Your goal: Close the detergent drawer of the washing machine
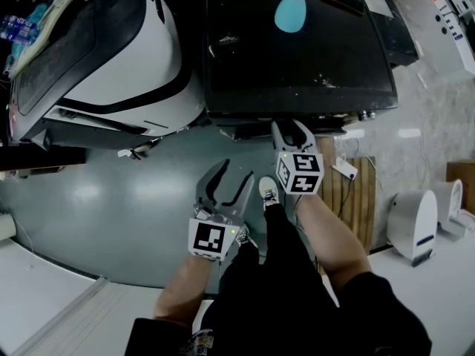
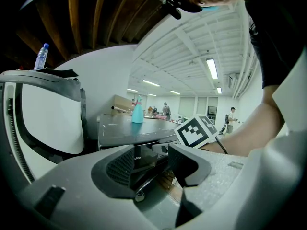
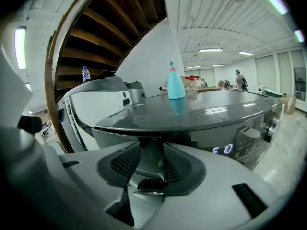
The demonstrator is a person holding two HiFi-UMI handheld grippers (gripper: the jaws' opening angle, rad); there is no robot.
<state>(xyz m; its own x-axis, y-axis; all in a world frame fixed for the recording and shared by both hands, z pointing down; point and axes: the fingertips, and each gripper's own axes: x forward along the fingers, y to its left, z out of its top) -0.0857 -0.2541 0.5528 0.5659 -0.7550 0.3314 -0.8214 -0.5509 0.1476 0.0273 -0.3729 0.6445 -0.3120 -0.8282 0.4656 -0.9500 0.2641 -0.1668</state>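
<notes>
R gripper (image 1: 293, 133): tilted down at washing machine (image 1: 312, 58) front edge; jaws opening, detergent drawer (image 3: 149, 163) front between them.
L gripper (image 1: 225, 182): nearer, above floor; jaws apart, empty.
Around: teal spray bottle (image 1: 290, 7) far on top.

Two machines (image 1: 297, 58) (image 1: 111, 58), two bottles (image 1: 291, 10) (image 1: 18, 27)

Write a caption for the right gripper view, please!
Right gripper, jaws apart, at the detergent drawer of a grey washing machine with a teal bottle on top.
</notes>
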